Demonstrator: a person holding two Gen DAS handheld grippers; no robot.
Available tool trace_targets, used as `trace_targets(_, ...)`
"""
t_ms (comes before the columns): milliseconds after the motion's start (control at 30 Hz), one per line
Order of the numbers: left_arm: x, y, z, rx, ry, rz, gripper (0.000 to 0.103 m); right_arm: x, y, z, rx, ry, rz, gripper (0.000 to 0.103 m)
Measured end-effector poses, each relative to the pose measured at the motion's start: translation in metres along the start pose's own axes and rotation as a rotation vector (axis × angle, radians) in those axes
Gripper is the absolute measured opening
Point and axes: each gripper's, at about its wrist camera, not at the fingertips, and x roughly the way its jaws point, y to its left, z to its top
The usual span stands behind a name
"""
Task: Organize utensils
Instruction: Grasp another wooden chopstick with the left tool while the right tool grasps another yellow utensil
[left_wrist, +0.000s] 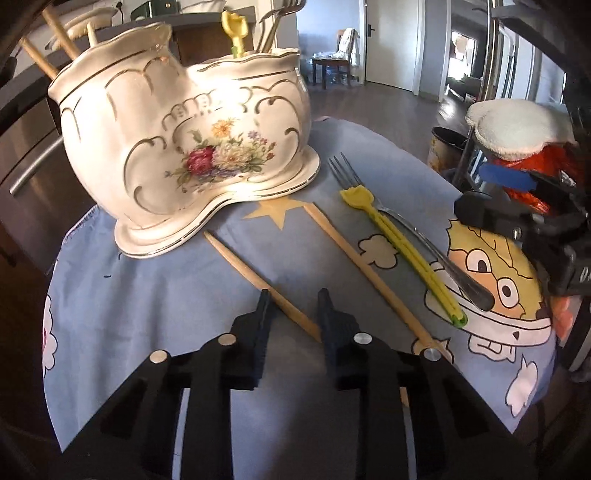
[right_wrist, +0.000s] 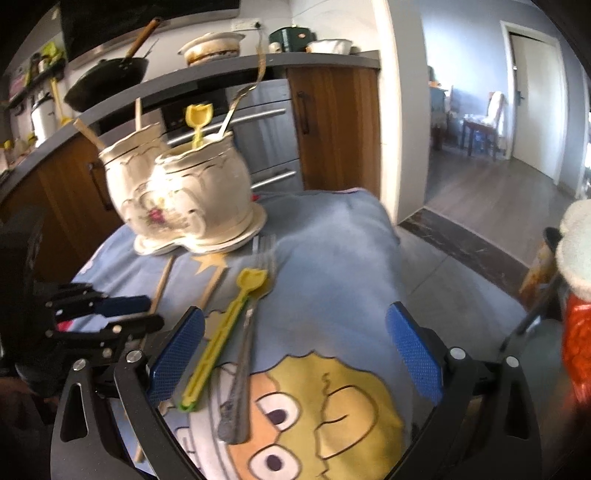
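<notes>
Blue cartoon-print cloth (left_wrist: 155, 295) covers the table before kitchen cabinets (right_wrist: 332, 122); left claw (left_wrist: 293, 306) and right claw (right_wrist: 295, 332) both gape, empty.

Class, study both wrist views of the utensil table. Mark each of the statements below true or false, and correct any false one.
1. The white floral ceramic holder has two compartments. True.
2. The metal fork stands inside the holder. False: it lies on the blue cartoon tablecloth.
3. The yellow plastic pick lies beside the fork. True.
4. The left gripper straddles a wooden chopstick. True.
5. The right gripper is shut on the fork. False: its jaws are wide open.
</notes>
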Motion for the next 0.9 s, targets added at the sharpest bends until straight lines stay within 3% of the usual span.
trace_targets(67, -0.003, 0.004, -0.002, -0.01, 0.009, -0.016, 0.019, 0.003, 0.009, 0.0, -0.022, 0.019, 0.018, 0.095)
trace_targets(133, -0.005, 0.009, -0.002, -0.039, 0.022, -0.021, 0.018, 0.007, 0.019, 0.0, -0.049, 0.044, 0.024, 0.086)
trace_targets(200, -0.008, 0.014, -0.004, -0.038, 0.024, -0.021, 0.017, 0.013, 0.025, -0.001, -0.05, 0.08, 0.039, 0.065)
trace_targets(333, -0.01, 0.015, -0.006, -0.015, 0.027, -0.017, 0.015, 0.022, 0.033, -0.002, -0.059, 0.123, 0.052, 0.045)
trace_targets(400, -0.013, 0.017, -0.007, -0.014, 0.03, -0.022, 0.013, 0.026, 0.037, -0.002, -0.068, 0.145, 0.042, 0.03)
trace_targets(567, -0.023, 0.024, -0.009, 0.006, 0.033, -0.035, 0.001, 0.031, 0.046, -0.002, -0.084, 0.173, 0.038, 0.025)
trace_targets(667, -0.026, 0.031, -0.015, -0.005, 0.051, -0.041, 0.001, 0.04, 0.049, -0.003, -0.079, 0.199, 0.029, 0.025)
trace_targets(767, -0.028, 0.037, -0.018, -0.041, 0.054, -0.051, 0.001, 0.04, 0.05, -0.002, -0.07, 0.18, 0.014, 0.012)
trace_targets(900, -0.032, 0.039, -0.013, -0.117, 0.032, -0.101, 0.007, 0.029, 0.044, 0.002, -0.046, 0.141, 0.009, 0.01)
